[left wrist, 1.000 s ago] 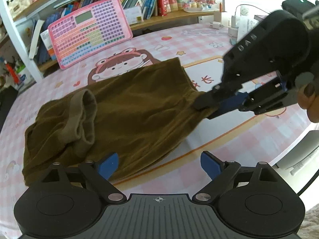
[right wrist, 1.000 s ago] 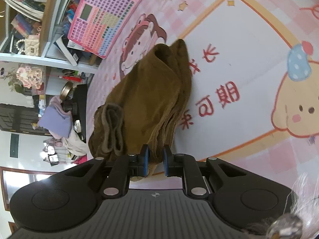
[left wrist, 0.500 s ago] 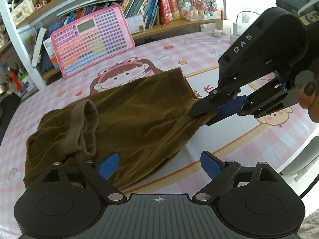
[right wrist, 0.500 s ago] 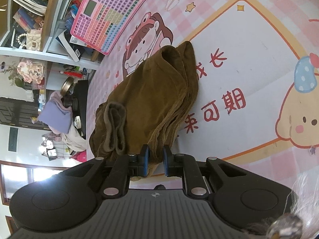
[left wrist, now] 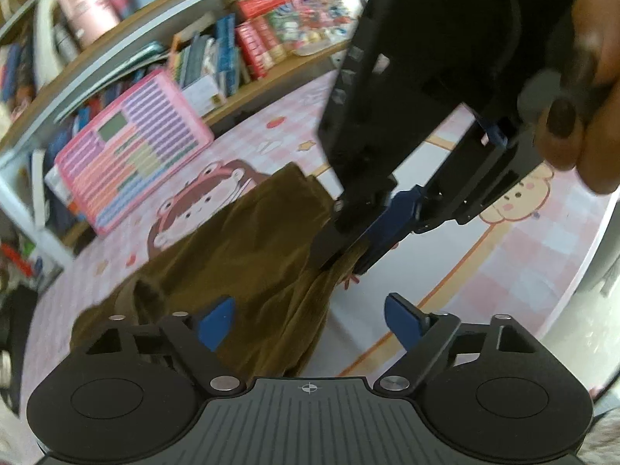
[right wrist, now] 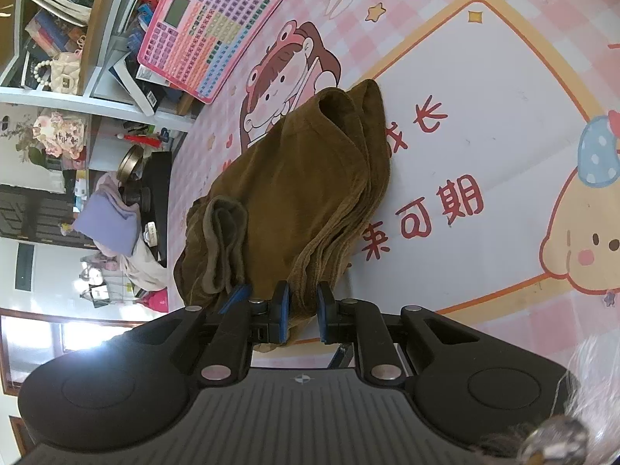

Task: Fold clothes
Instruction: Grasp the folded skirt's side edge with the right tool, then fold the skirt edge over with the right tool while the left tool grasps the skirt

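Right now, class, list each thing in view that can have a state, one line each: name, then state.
brown garment: partly folded, bunched, lying on the mat, one end lifted.
right gripper: shut on the garment's end.
left gripper: open, jaws just been closing, garment's edge between them, pads not pressing.
pink toy keyboard: leaning against the shelf.
cartoon mat: spread flat.

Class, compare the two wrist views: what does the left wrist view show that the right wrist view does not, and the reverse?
Only the left wrist view shows the right claw from outside, shut on the brown garment, with the hand holding it. Only the right wrist view shows the purple cloth pile and the red characters on the mat. Both show the garment, the pink keyboard toy and the bookshelf.
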The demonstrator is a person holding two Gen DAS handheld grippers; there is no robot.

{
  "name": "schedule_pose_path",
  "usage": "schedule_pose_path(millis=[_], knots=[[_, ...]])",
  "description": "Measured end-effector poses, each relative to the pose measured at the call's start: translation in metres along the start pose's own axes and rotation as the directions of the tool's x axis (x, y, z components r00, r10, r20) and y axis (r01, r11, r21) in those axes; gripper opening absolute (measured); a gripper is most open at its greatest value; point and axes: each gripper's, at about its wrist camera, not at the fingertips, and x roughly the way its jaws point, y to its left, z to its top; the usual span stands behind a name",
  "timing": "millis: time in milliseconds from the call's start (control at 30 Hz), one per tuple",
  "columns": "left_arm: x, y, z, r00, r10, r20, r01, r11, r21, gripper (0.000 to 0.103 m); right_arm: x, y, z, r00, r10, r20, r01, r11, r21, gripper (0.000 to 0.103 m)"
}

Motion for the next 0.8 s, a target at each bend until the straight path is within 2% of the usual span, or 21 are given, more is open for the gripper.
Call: schedule_pose_path(millis=[133,200,233,300,367,433,533,667,800], knots=[[0.013,-0.008,0.006,0.999,0.044,0.023,-0.045,0.997,0.059,0.067,-0.001,0.002,0.001,1.0,-0.008,0.005,0.008,1.0,-0.016,0.014],[0.018,-0.01,0.008,0.999,0.044,0.029,-0.046,0.996,0.075,0.047,-0.002,0.002,0.001,1.0,-0.012,0.008,0.012,1.0,-0.026,0.014],[0.02,-0.011,0.009,0.999,0.039,0.027,-0.041,0.996,0.082,0.043,-0.003,0.002,0.002,1.0,-0.015,0.012,0.015,0.999,-0.03,0.014],[0.024,-0.012,0.008,0.999,0.02,0.026,-0.022,0.996,0.087,0.03,-0.006,0.002,0.004,0.999,-0.024,0.031,0.025,0.999,-0.039,0.022],[0.026,-0.012,0.007,1.0,0.007,0.03,-0.009,0.996,0.087,0.018,-0.01,0.0,0.007,0.998,-0.035,0.051,0.037,0.998,-0.045,0.041],[0.025,-0.009,0.006,0.999,0.005,0.044,-0.008,0.998,0.067,0.014,-0.014,-0.005,0.012,0.997,-0.044,0.07,0.047,0.998,-0.039,0.047],[0.021,-0.001,0.006,0.998,0.006,0.069,-0.007,1.0,0.009,0.01,-0.013,-0.015,0.021,0.996,-0.06,0.071,0.061,0.998,-0.007,0.061],[0.014,0.008,0.008,0.997,-0.005,0.082,0.008,0.999,-0.035,0.01,0.002,-0.028,0.033,0.999,-0.037,0.037,0.035,0.997,0.064,0.062],[0.007,0.013,0.008,0.996,-0.011,0.087,0.016,0.998,-0.057,0.009,0.021,-0.026,0.047,1.0,0.001,0.017,-0.003,0.996,0.084,0.059]])
